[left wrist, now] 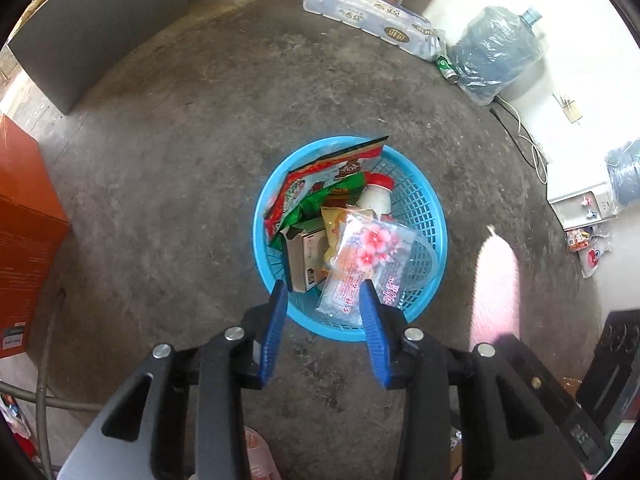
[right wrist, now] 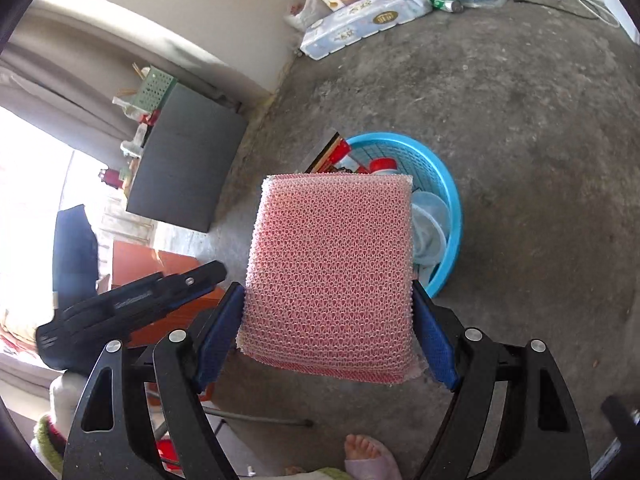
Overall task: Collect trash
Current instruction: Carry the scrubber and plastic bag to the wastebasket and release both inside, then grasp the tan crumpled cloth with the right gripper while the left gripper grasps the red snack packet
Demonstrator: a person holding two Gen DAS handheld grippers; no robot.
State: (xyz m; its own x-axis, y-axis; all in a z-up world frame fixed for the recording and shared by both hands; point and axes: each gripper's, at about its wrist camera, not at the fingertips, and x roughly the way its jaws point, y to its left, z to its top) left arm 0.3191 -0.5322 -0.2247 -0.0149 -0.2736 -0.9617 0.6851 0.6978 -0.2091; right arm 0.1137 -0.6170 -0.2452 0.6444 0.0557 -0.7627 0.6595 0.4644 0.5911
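Right gripper (right wrist: pixel 328 316) is squeezing a pink sponge (right wrist: pixel 330 272) by both side edges, carried above the blue basket (left wrist: pixel 434 216) of wrappers (makes sense, drops straight in). Left gripper (left wrist: pixel 324 296) hangs spread wide, holding nothing.

Pink sponge (right wrist: pixel 330 276) hides most of the basket (right wrist: pixel 450 216) (contents unseen)

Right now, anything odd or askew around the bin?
Yes. A flat red snack package sticks out past the blue basket rim at the far side, and a green can lies on its side by the wrapped water jug.
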